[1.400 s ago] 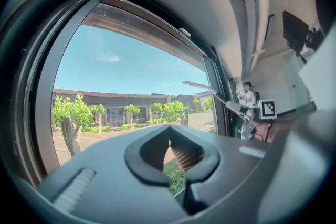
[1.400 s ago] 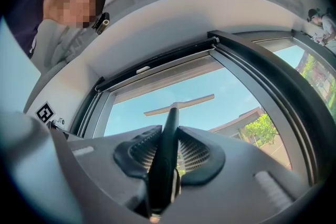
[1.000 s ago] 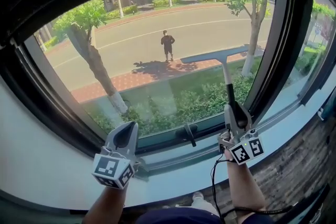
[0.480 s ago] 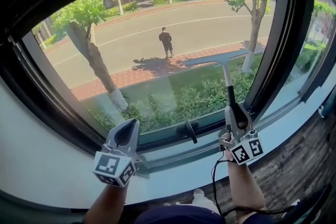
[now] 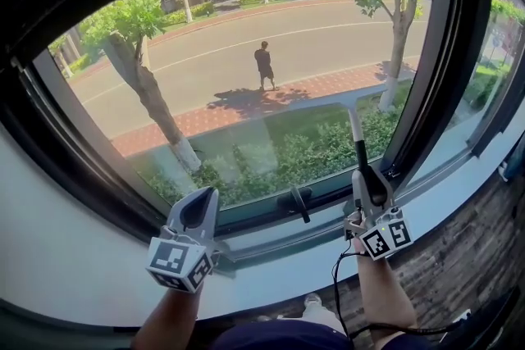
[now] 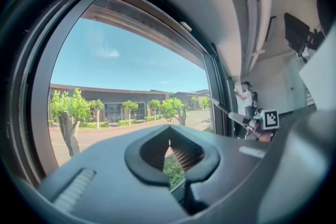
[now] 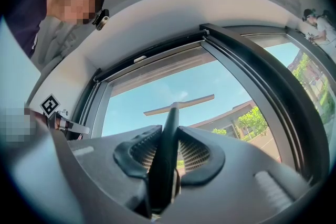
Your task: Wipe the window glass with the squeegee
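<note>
White sill runs L to R under dark window frame. Over its middle: left gripper, contact unclear. Wood-plank floor lower R, below sill.

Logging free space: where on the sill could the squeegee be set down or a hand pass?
The white sill is bare left of the left gripper, between it and the right gripper, and right of that gripper along the frame. It is tighter under the window handle and where the right gripper holds the squeegee.
</note>
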The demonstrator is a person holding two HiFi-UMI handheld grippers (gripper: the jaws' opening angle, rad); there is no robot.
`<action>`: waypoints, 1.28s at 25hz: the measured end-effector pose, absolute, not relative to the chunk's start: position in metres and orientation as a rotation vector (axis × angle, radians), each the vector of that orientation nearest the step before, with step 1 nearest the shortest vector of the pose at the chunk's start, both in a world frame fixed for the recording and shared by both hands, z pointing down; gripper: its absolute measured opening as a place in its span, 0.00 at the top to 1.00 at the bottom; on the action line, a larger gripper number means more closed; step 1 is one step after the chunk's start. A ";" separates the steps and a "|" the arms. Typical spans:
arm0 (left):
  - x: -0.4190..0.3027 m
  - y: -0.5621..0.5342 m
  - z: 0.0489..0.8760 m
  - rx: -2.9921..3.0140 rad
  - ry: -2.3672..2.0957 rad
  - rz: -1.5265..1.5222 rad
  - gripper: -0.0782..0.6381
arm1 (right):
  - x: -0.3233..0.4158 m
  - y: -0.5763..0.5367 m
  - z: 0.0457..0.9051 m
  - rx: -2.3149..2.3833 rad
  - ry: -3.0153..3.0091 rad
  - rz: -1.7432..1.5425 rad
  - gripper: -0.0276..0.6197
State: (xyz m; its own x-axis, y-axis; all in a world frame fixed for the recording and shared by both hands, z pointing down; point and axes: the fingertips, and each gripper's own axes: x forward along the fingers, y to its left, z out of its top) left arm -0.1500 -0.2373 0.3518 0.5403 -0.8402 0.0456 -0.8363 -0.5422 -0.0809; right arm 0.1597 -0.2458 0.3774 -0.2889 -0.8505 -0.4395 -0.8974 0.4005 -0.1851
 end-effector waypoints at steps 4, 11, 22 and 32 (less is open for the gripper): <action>-0.151 -0.238 0.353 -2.717 1.482 -0.130 0.90 | 0.161 -0.245 0.387 -1.506 2.202 0.112 0.80; -0.146 -0.236 0.357 -2.733 1.475 -0.128 0.90 | 0.161 -0.243 0.401 -1.521 2.210 0.095 0.80; -0.144 -0.238 0.370 -2.760 1.484 -0.139 0.90 | 0.163 -0.241 0.420 -1.542 2.224 0.057 0.80; -0.136 -0.239 0.379 -2.786 1.471 -0.154 0.90 | 0.165 -0.237 0.445 -1.568 2.240 -0.001 0.80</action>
State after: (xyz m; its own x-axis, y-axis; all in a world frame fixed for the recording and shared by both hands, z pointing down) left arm -0.1356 -0.2391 0.3786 0.5601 -0.8233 0.0921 -0.8245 -0.5648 -0.0343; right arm 0.1651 -0.2366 0.4452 -0.2873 -0.9013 -0.3241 -0.9010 0.3691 -0.2277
